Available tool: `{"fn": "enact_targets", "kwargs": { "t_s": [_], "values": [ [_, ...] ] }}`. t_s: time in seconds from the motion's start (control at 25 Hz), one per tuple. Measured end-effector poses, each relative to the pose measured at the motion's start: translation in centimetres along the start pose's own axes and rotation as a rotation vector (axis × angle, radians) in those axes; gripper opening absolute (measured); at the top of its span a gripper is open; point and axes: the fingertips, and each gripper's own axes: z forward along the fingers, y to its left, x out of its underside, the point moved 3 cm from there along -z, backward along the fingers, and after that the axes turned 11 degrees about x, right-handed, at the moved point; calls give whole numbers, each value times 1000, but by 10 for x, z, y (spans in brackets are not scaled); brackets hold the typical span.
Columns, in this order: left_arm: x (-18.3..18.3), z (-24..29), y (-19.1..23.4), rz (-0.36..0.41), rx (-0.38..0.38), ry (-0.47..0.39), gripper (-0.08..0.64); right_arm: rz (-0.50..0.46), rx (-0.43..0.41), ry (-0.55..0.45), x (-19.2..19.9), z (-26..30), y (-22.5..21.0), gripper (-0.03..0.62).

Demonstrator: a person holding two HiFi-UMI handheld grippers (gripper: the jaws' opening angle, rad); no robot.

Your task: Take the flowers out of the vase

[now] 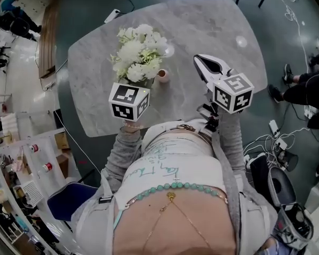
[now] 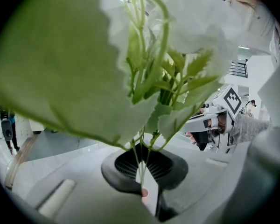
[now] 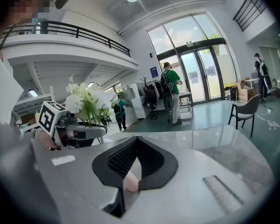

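From the head view I am seeing the left tool (image 1: 135, 88) reaching in under the white flowers (image 1: 138, 52), its marker cube covering the jaws from above, while the bouquet is hanging over the far left part of the grey marble bench (image 1: 218, 25). The small pink vase (image 1: 162, 76) is standing upright on the bench just beside the bouquet's right edge, its mouth facing the camera; I cannot tell from here whether any stem is reaching into it. The right tool (image 1: 202, 61) is hovering over the bench to the right of the vase, apart from it. In the left gripper view the jaws are pressing together on the thin green stems, which are running down between the black ribbed pads, while leaves and white blooms are filling the upper frame and the right tool is showing beyond them at the right. In the right gripper view the jaws are sitting closed with nothing between them, and the left tool, with the flowers above it, is showing at the left across the bench
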Motion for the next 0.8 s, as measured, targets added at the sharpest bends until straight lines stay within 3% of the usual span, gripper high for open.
{"fn": "enact_targets", "kwargs": {
  "t_s": [0.6,0.8],
  "values": [
    [-25,-7,-11,-14,85,-34,9,-7,-16,42,12,13,4,28],
    [-30,-6,-17,13,102,-19,8,-7,-20,46,11,14,3,28]
  ]
}}
